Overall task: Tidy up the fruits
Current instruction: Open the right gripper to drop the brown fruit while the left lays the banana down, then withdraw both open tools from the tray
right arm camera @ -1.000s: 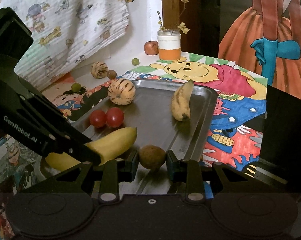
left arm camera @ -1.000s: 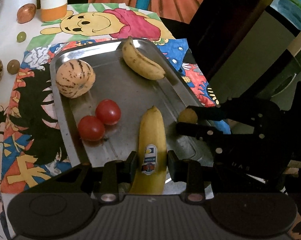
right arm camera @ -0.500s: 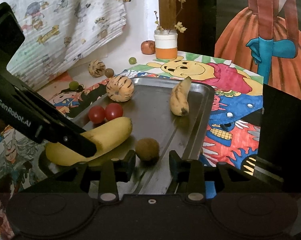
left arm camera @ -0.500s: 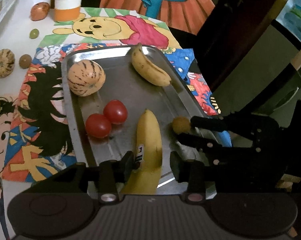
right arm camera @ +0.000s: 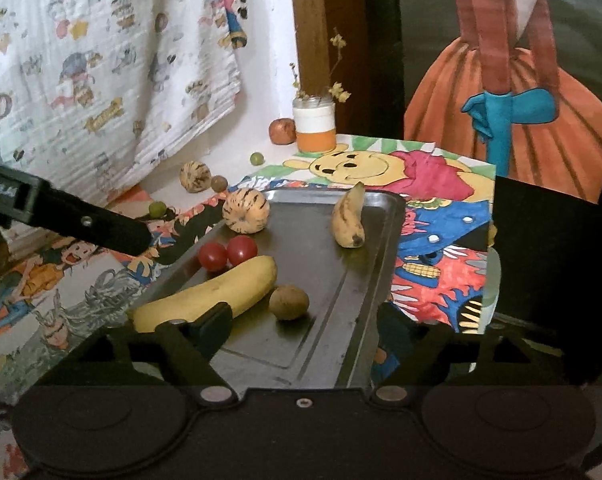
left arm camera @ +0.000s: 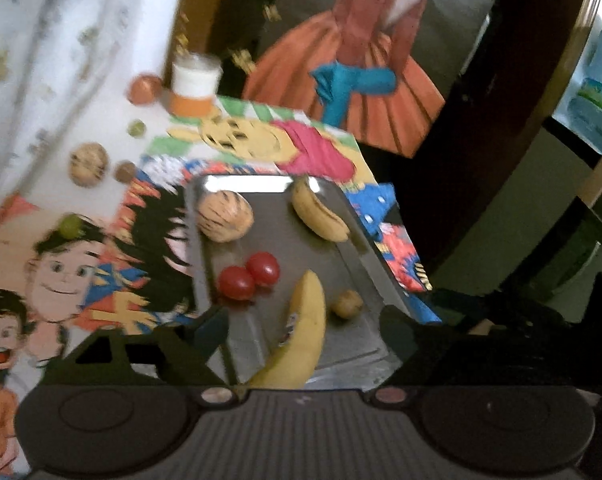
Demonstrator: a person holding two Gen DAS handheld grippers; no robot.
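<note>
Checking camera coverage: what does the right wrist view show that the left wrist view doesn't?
Right wrist only: the left gripper's finger reaching in beside the tray, and dried sprigs in the jar.
Left wrist only: a blue and green object at the far right edge.
Both: the metal tray holding the big banana, small banana, two tomatoes, striped melon and brown fruit; both grippers' jaws are opening, nothing held.

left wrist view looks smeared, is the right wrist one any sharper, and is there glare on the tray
Left wrist view: motion-blurred throughout, with a bright glare strip on the tray at its far rim. Right wrist view: sharp, the tray dull, with only faint sheen; fisheye bending shows in both.
</note>
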